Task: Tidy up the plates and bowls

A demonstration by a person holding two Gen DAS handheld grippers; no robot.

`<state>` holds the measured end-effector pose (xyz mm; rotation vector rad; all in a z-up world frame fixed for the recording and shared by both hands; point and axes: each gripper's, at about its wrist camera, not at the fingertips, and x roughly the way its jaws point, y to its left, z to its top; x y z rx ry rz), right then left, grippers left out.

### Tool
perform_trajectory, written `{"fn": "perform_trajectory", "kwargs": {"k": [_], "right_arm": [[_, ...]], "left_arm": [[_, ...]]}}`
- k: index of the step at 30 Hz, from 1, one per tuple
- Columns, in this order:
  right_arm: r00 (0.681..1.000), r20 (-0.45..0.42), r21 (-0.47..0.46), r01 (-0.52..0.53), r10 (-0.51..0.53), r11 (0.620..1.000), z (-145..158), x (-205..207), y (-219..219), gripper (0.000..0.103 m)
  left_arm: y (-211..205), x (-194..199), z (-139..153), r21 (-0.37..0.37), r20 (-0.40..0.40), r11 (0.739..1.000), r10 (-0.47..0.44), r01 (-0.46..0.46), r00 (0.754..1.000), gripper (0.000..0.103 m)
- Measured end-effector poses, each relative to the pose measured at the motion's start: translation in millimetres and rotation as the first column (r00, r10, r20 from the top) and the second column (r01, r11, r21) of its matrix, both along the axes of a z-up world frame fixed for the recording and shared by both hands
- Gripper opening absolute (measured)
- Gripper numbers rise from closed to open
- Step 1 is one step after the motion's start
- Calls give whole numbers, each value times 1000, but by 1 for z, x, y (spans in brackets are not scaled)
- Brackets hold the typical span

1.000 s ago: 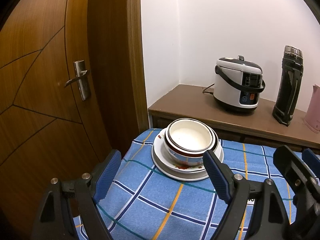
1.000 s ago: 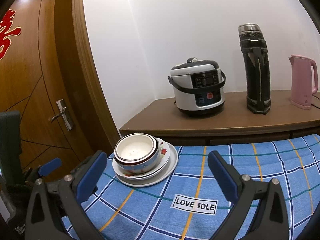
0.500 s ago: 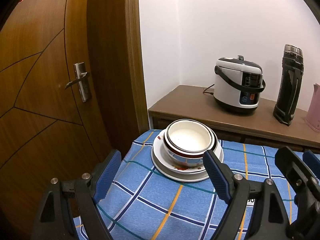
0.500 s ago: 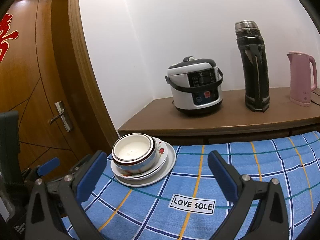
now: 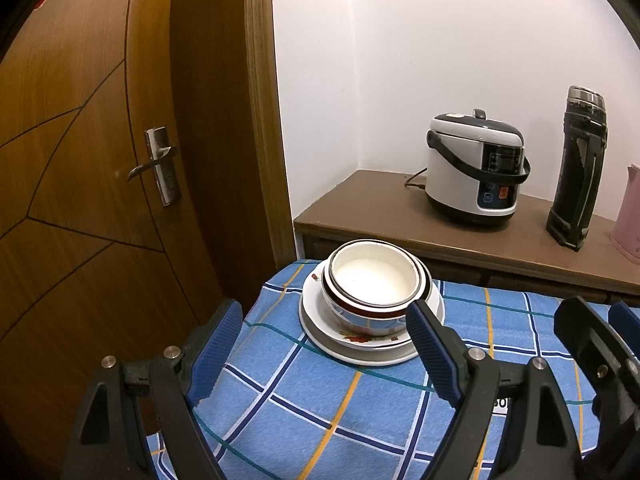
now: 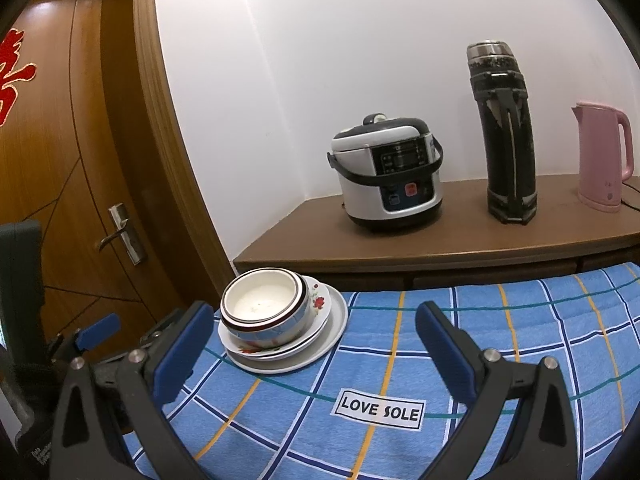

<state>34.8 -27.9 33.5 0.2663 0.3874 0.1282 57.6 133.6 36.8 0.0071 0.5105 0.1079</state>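
Nested white bowls (image 5: pixel 372 280) with dark red rims sit on stacked white plates (image 5: pixel 356 354) at the far left corner of the blue checked tablecloth (image 5: pixel 304 408). My left gripper (image 5: pixel 324 340) hovers just short of the stack, open and holding nothing. In the right wrist view the same bowls (image 6: pixel 260 300) and plates (image 6: pixel 332 324) lie ahead and to the left of my right gripper (image 6: pixel 314 340), which is open with only cloth between its fingers. The two grippers are side by side: each wrist view shows part of the other gripper at its edge.
Behind the table runs a brown cabinet top (image 6: pixel 440 240) with a rice cooker (image 6: pixel 388 176), a tall black flask (image 6: pixel 506 140) and a pink kettle (image 6: pixel 604 156). A wooden door (image 5: pixel 100 160) with a metal handle stands close on the left. A "LOVE SOLE" label (image 6: pixel 378 408) is on the cloth.
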Motion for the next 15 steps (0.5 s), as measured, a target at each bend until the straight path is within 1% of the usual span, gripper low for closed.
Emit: {"fn": "perform_trajectory", "kwargs": {"k": [7,11,15], "right_arm": [[1000,3,6,7,-8,1000,2,-2,-5,103],[1000,-9,18,12,-12,1000,0,-1,-10,103],[1000,-17,22,18,-18,1000,-1,-2,-13,103]], "left_arm": [[-4,2,2,-17,-2,1000,-13,13,1000,86],[-3,4,0,-52,-13,999,-17,16,1000,86],[-5,5,-3,-30,-25,1000,-2,2,1000,86]]}}
